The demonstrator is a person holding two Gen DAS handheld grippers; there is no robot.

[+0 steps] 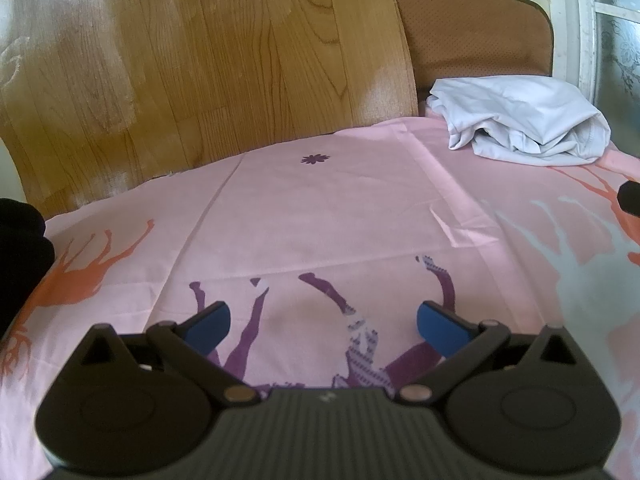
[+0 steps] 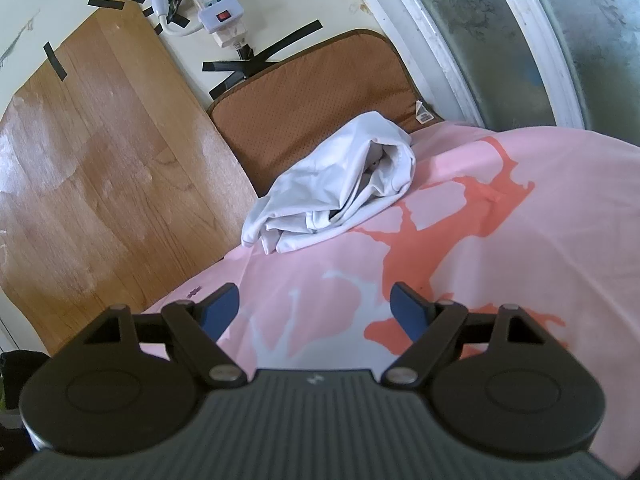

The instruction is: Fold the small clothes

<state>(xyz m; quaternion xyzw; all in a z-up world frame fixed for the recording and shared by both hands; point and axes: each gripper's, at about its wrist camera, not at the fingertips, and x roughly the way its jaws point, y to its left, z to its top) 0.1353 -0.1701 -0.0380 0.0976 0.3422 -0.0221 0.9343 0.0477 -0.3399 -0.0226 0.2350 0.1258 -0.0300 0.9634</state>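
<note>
Both our grippers fill the bottom of their frames. We hold the left gripper point(image 1: 322, 322) with its blue pads point(image 1: 208, 326) spread wide apart and nothing between them, above the pink sheet point(image 1: 340, 208) with purple deer legs printed on it. Our right gripper point(image 2: 316, 308) is also spread wide and holds nothing; under it the sheet shows an orange deer print point(image 2: 440, 224).

We see the white garment point(image 1: 520, 120), a crumpled heap, in the upper right of the left view, lying at the far edge of the sheet. In the right view it sits in the middle, well apart from both grippers. Behind it stands a brown cushion point(image 2: 304, 108), and beside that a wooden board point(image 2: 100, 168). At the top, a white power strip point(image 2: 216, 4) hangs on the wall.
</note>
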